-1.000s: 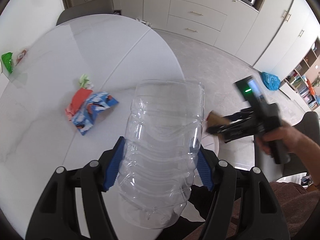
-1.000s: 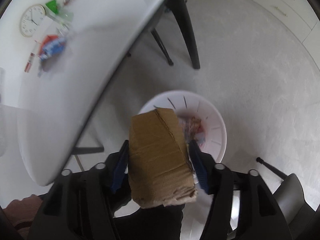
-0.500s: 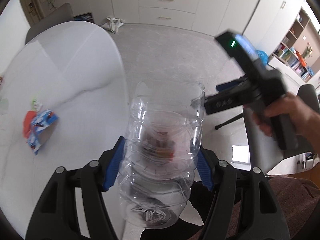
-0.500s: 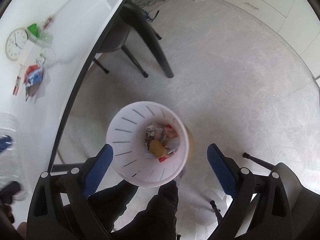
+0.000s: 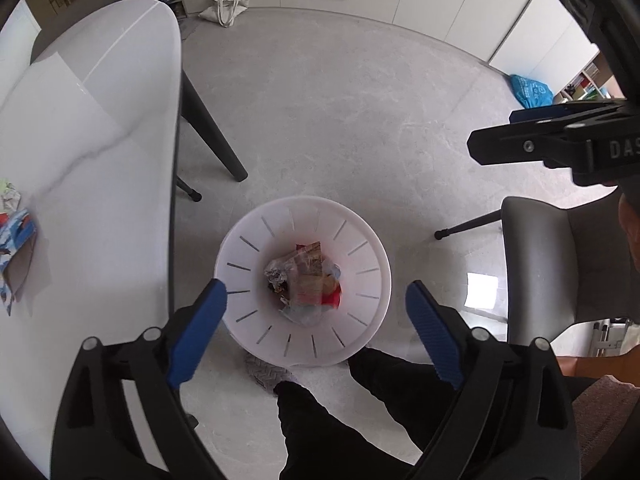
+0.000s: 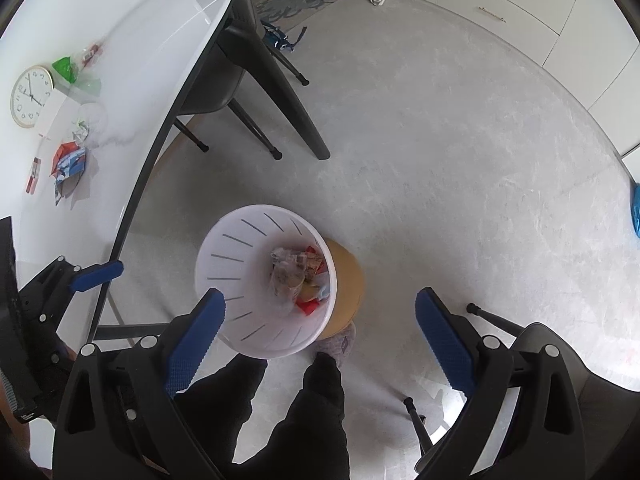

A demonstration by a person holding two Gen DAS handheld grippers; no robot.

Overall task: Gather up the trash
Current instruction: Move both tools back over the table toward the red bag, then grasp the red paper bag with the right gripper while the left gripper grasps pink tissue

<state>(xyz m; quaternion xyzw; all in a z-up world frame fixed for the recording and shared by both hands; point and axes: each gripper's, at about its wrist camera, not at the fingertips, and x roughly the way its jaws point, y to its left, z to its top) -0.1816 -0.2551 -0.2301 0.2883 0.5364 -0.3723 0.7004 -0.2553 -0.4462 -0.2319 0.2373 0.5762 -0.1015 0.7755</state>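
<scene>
While both of my tools hung above the white bin (image 5: 362, 216), I recorded the following. The left gripper (image 5: 316, 322) stood with its jaws spread wide and nothing between the blue pads (image 5: 198, 332); the right gripper (image 6: 320, 338) was likewise fully parted and empty. Both were held directly over the bin's mouth, which I judged to be the sensible station for letting items fall in rather than beside it.

The bin sat on the floor just beside the edge of the white table (image 5: 100, 128), close to my legs, presumably so that rubbish could be carried a short way from tabletop to bin. Inside the bin lay a heap of trash (image 5: 306, 280): crumpled clear plastic, a brownish piece, red and white wrappers. A tan round object (image 6: 346, 280) showed behind the bin, touching or nearly touching it; I could not tell what it was.

Remaining work was evident. On the table, well apart from the bin, lay a blue printed carton (image 6: 70, 168) with a red wrapper (image 6: 64, 150) against it, and further from the bin a green wrapper (image 6: 66, 69). A wall clock (image 6: 31, 96) appeared at the far side of the table from the bin. I judged the collection partly complete, with the table items next.
</scene>
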